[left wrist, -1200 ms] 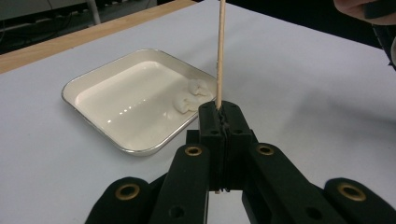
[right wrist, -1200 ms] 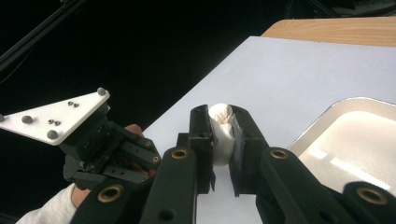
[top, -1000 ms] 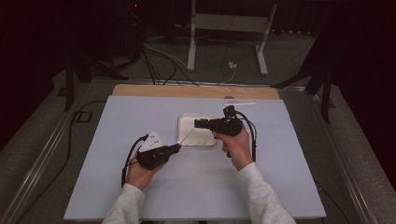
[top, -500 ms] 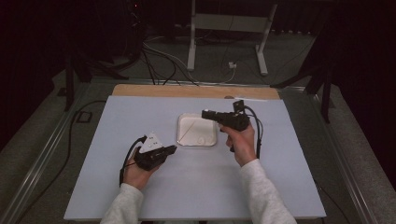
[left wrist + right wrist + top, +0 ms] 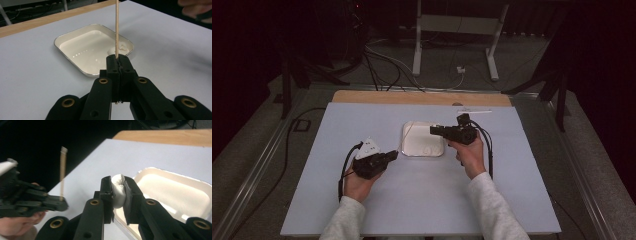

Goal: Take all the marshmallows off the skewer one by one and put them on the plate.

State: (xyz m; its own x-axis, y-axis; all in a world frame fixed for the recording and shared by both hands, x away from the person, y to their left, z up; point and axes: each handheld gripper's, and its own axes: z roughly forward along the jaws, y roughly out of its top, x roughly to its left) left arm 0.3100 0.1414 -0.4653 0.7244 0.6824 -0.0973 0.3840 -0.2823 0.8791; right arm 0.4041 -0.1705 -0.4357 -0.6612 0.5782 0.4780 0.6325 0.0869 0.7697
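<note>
Over white table, right gripper lower than before, clamped on white lump; left gripper unmoved, clenching skewer.

Black tongs, white lump, cream tray

one tray, one skewer, two marshmallows

Wooden skewer cut off by the top edge, its lower end hidden between the left gripper's jaws, white lump half covered by the right gripper's pads
</note>
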